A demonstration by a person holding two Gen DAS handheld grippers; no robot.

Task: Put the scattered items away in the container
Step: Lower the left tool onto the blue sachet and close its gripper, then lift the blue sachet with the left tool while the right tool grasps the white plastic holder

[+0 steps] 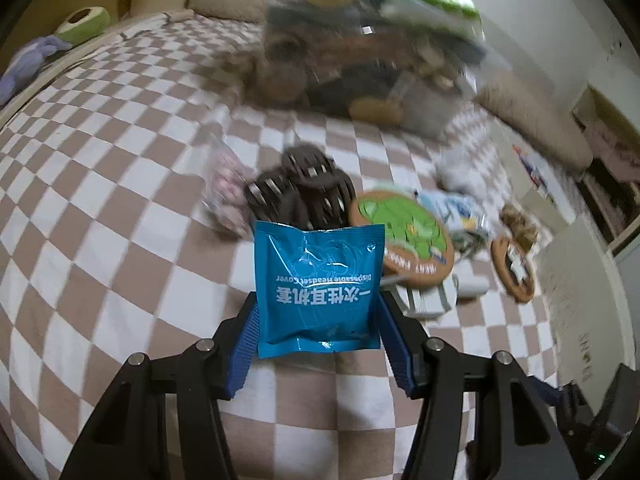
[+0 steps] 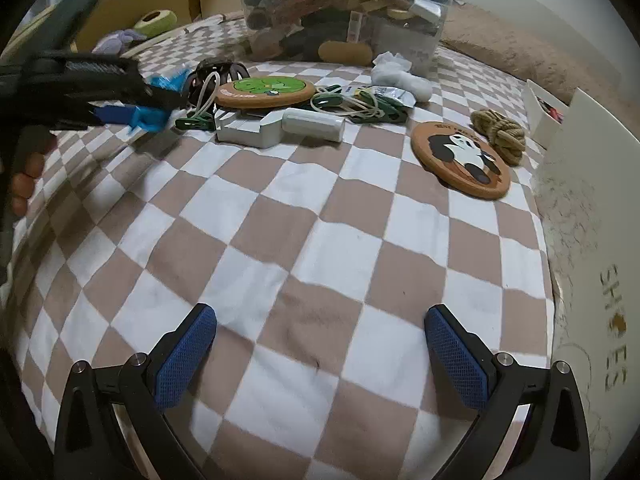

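Left wrist view: the left tool (image 1: 318,316) is gripping a blue packet (image 1: 318,288), its two blue pads pressing the packet's side edges so the packet is standing up between them, above the checkered bedspread (image 1: 120,184). Just beyond the packet a dark hair claw (image 1: 304,190) is lying on the bed, with a small pinkish bag (image 1: 224,192) to its left. To the right a round green coaster (image 1: 402,236) is resting partly on a white block (image 1: 432,300), and a panda coaster (image 1: 514,270) is lying farther right beside a knot of rope (image 1: 520,220). The clear container (image 1: 372,48), already crowded with things, is sitting at the far end of the bed, blurred.

Right wrist view: the right tool (image 2: 320,352) is hovering over bare bedspread (image 2: 320,240) with its jaws standing wide apart and nothing between them. At the left edge the left tool (image 2: 132,114) is holding the blue packet (image 2: 148,118) near the hair claw (image 2: 216,74), a person's hand (image 2: 24,172) wrapping its grip. Behind them the green coaster (image 2: 266,90), white block (image 2: 248,130), green clips with cord (image 2: 360,106) and a white wad (image 2: 400,74) are lying scattered. The panda coaster (image 2: 460,160) is touching the rope (image 2: 500,134) at the right. The container (image 2: 344,12) is standing at the back.
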